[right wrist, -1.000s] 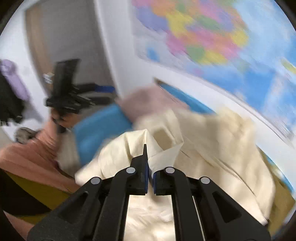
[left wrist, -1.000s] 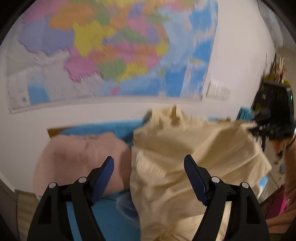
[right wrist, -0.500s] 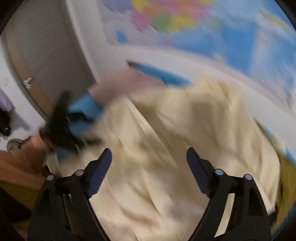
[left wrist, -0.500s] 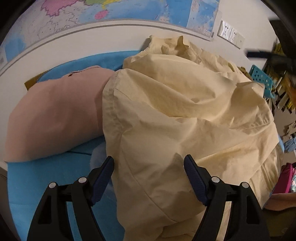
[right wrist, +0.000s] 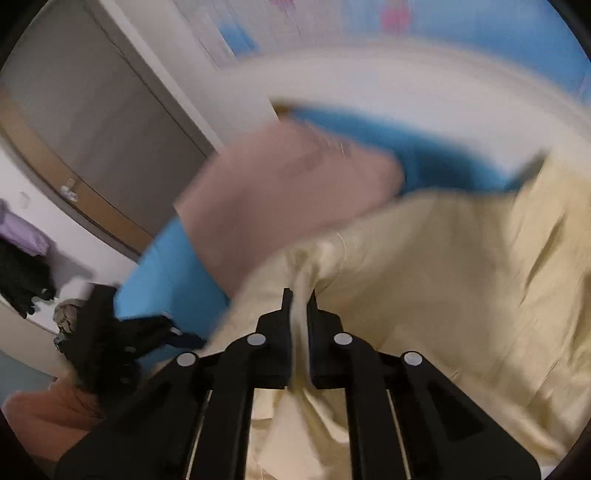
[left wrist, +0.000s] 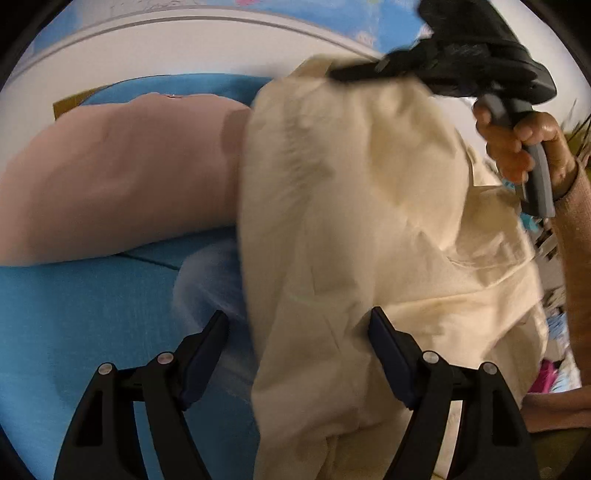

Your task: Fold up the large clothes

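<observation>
Having dropped since a second ago, now looking down on the cream garment (left wrist: 351,229) with the wall map nearly out of the left wrist view. Seeing the left gripper (left wrist: 297,339) standing wide, its dark blue fingers (left wrist: 388,354) parted, the garment's lower fold lying between them and draping over the right finger, though not being pinched. Finding the garment heaped on the blue cover (left wrist: 92,314), overlapping the edge of the folded pink garment (left wrist: 118,184) lying to its left. Catching the right gripper (left wrist: 354,72) reaching in from the upper right, its tip at the garment's far top edge, a hand (left wrist: 524,147) in a pink sleeve (left wrist: 576,258) gripping its grey handle. Turning to the right wrist view, much blurred: having swung across and clamped again after standing wide half a second ago, the right gripper (right wrist: 298,301) now pinching a narrow ridge of the cream garment (right wrist: 461,266) between its nearly closed black fingers (right wrist: 285,310). Seeing cloth spreading to the right and below, the pink garment (right wrist: 280,199) and blue cover (right wrist: 166,273) lying beyond. Making out, probably, the left gripper (right wrist: 110,350) as a dark smear at lower left. Noting a door (right wrist: 92,129) and a map (right wrist: 461,26) on the wall behind.
</observation>
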